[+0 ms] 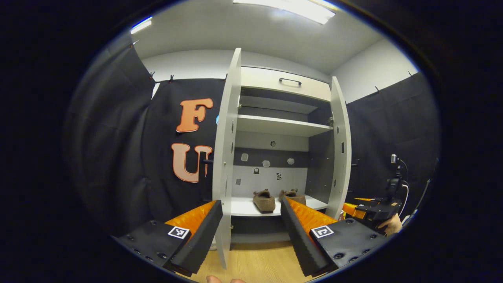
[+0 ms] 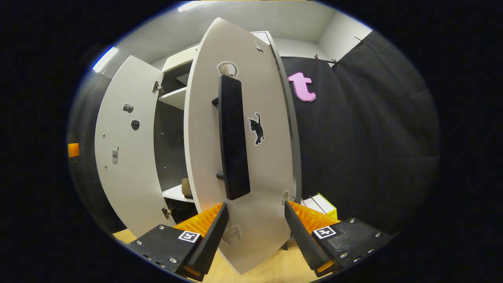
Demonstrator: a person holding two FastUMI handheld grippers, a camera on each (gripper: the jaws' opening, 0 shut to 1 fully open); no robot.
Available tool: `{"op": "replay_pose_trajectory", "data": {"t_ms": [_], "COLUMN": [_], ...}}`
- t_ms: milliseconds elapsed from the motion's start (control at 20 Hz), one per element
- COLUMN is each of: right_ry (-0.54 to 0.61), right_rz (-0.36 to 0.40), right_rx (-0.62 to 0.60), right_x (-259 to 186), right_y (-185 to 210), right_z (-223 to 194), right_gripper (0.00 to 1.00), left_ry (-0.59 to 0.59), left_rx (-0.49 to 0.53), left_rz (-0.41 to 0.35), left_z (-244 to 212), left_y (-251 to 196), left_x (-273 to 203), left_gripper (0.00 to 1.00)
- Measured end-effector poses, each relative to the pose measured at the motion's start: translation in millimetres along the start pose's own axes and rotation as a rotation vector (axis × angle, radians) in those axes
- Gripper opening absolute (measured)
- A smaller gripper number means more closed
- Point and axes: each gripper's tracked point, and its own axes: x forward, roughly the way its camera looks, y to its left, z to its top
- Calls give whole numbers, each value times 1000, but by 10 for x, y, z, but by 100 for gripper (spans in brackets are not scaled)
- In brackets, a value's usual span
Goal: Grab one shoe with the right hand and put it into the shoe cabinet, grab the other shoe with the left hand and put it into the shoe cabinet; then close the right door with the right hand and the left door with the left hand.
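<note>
Two brown slippers (image 1: pixel 264 200) (image 1: pixel 293 195) lie side by side on the lower shelf (image 1: pixel 243 207) of the white shoe cabinet (image 1: pixel 275 129), whose two doors stand open. My left gripper (image 1: pixel 251 228) is open and empty, facing the cabinet, with the left door's edge (image 1: pixel 226 157) close before its left finger. My right gripper (image 2: pixel 254 232) is open right in front of the outer face of the right door (image 2: pixel 239 157), below its long black handle (image 2: pixel 234 137). In the left gripper view the right gripper (image 1: pixel 373 210) and a hand show past the right door (image 1: pixel 340 149). A slipper's tip (image 2: pixel 186 187) peeks out inside.
The left door's inner face (image 2: pixel 125 149) carries small stickers. A yellow and white box (image 2: pixel 322 204) sits on the wooden floor (image 1: pixel 255 259) beside the cabinet. A drawer with a dark handle (image 1: pixel 290 81) tops the cabinet. A camera stand (image 1: pixel 395 177) is at the right.
</note>
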Motion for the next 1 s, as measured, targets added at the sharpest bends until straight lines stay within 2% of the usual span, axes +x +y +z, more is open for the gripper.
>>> {"op": "replay_pose_trajectory", "data": {"t_ms": [50,100,200,250,300,700,750,1000], "right_ry": [-9,-21,-49,-54,-49,-24,-23,-8], "right_rz": [25,38,17,1,-7,-15,-23,-67], "right_rx": [19,28,2,-18,-32,-13,-14,-28], "right_x": [78,171,390,480,549,808,863,1146], "right_y": [99,205,238,224,251,395,411,485], "right_z": [10,23,40,46,21,-54,-65,-93], "right_gripper": [99,90,92,100,92,91,91,91], "left_ry": [2,1,-3,-3,-1,-35,-32,18], "left_rx": [-1,0,2,2,1,27,21,-15], "left_rz": [8,18,40,48,57,108,111,105], "left_z": [0,1,-10,-17,-20,-74,-105,-444], "left_y": [52,111,239,292,333,888,939,1200], "left_x": [-18,-38,-68,-86,-80,-170,-173,-21], "left_gripper": [97,97,94,96,99,96,99,96]}}
